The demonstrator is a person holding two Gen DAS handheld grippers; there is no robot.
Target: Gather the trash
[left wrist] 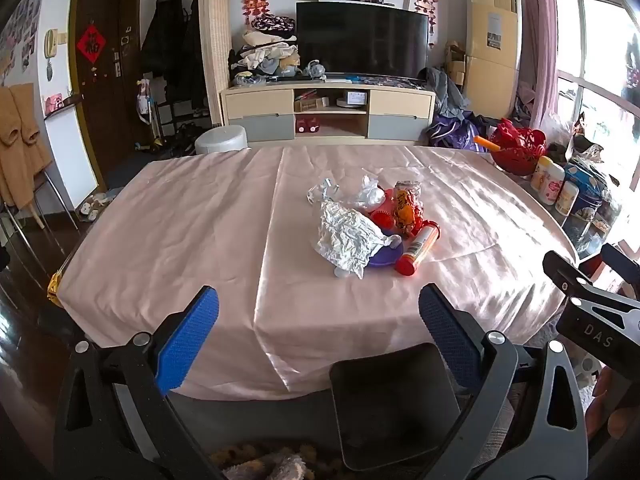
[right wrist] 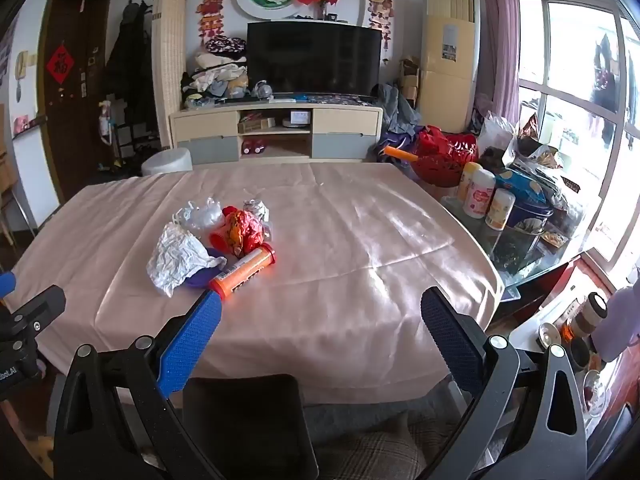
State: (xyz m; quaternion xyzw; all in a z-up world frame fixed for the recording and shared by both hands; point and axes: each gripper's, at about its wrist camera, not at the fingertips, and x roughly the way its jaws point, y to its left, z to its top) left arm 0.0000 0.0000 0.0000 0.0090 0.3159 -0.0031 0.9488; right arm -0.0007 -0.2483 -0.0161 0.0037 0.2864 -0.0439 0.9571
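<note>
The trash sits in one heap near the middle of the desk [left wrist: 168, 248], well ahead of both tools. From the left tool [left wrist: 320, 344] it lies almost straight ahead; from the right tool [right wrist: 320, 344] it lies ahead and to the left. Both tools stand wide apart, empty, back at the near edge. The orange tube [right wrist: 244, 270] points its long axis slantwise toward the near-left corner, beside crumpled foil [right wrist: 176, 258], a purple dish [left wrist: 384, 258] and red wrappers [right wrist: 244, 230].

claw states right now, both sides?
Left claw: open, empty, short of the trash pile on the table.
Right claw: open, empty, also short of the pile.
</note>
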